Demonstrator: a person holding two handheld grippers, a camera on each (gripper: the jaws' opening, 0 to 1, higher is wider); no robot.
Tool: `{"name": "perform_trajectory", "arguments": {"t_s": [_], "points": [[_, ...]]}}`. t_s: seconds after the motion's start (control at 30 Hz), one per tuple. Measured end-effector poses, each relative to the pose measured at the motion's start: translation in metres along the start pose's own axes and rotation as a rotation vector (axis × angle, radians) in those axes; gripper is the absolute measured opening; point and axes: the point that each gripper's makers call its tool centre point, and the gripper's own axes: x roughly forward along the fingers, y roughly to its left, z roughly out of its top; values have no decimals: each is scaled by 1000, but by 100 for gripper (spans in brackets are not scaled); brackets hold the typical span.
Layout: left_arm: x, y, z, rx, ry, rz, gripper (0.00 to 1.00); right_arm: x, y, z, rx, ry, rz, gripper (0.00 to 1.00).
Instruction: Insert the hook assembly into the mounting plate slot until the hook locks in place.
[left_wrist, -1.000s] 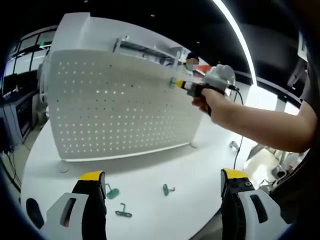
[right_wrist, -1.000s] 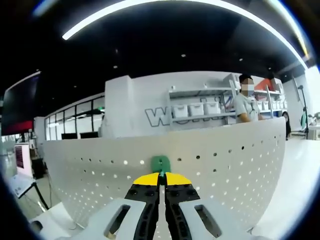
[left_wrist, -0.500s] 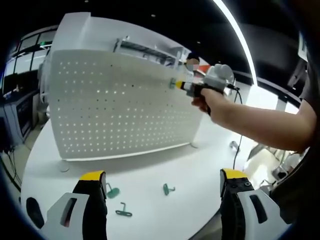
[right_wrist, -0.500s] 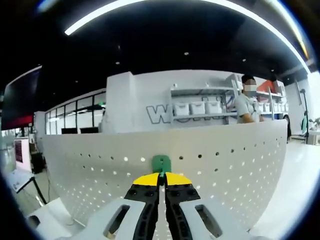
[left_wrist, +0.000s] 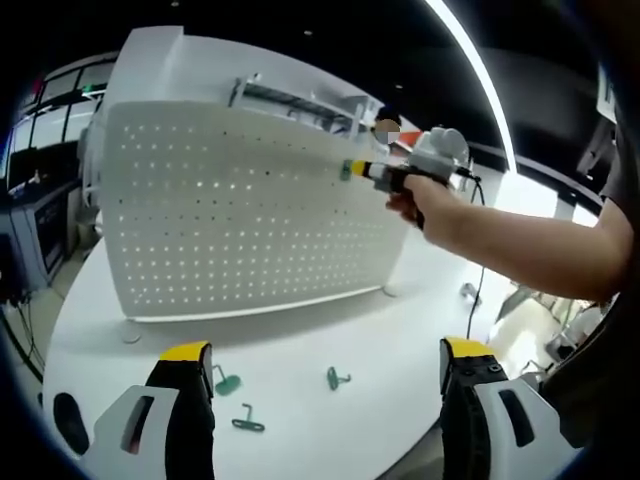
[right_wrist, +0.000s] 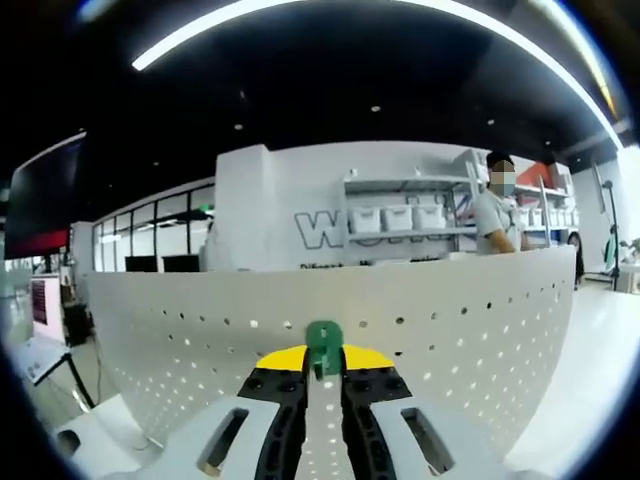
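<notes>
The right gripper (right_wrist: 323, 362) has its yellow-tipped jaws slightly parted, the small green plastic hook (right_wrist: 323, 347) sitting between them against the upright white perforated metal board (right_wrist: 450, 330) at lower centre. The left gripper (left_wrist: 325, 362), jaws spread wide and holding nothing, hovers over the round white table (left_wrist: 300, 335), where three more green hooks (left_wrist: 335, 378) lie at bottom centre.

A white round table (left_wrist: 400, 330) occupies a bright showroom under a curved ceiling light strip (right_wrist: 330, 10). Behind, a white wall with shelving holds storage bins (right_wrist: 395, 217), where a person (right_wrist: 495, 215) stands beside dark windows (right_wrist: 150, 265).
</notes>
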Motion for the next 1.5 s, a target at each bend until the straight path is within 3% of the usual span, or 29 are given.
{"name": "perform_trajectory", "arguments": {"t_s": [0.43,0.67,0.77,0.93,1.3,1.5], "points": [[-7,-3,-1,5,-6,15,95,-12,2,36,6,-73,8,16],[-10,-8,-7,4,1,18,95,-35,4,47,-16,-86,41,17],[-11,-11,-8,5,3,16,95,-41,-1,42,-54,-67,40,18],[-15,-15,-7,25,9,14,95,-53,-12,40,-34,-54,39,18],[-23,-17,-12,31,7,36,95,-84,-15,30,-66,-29,70,21],[-26,-22,-18,39,18,37,95,-106,-9,14,-77,9,103,21]]}}
